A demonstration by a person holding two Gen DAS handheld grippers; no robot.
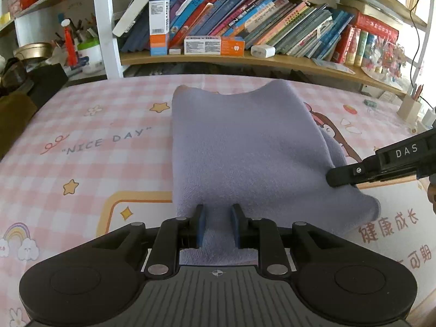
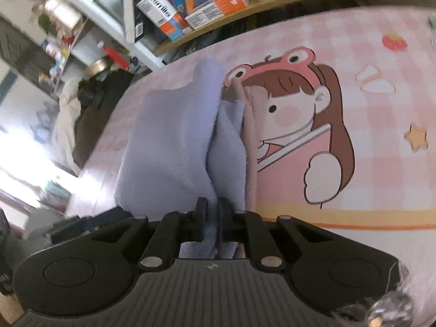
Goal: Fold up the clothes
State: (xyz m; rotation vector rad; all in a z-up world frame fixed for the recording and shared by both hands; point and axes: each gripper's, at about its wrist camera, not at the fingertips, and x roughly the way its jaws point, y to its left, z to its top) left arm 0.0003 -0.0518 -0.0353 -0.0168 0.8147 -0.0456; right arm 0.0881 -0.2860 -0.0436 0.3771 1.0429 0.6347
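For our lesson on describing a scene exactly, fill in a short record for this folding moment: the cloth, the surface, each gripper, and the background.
cloth: lavender towel, folded over, far edge raised
surface: pink checked mat with cartoon prints and the words NICE DAY
left gripper: at the towel's near edge, cloth bunched between its blue pads
right gripper: shut on a pinched fold of the towel at its right side
background: bookshelf crowded with leaning books and boxes
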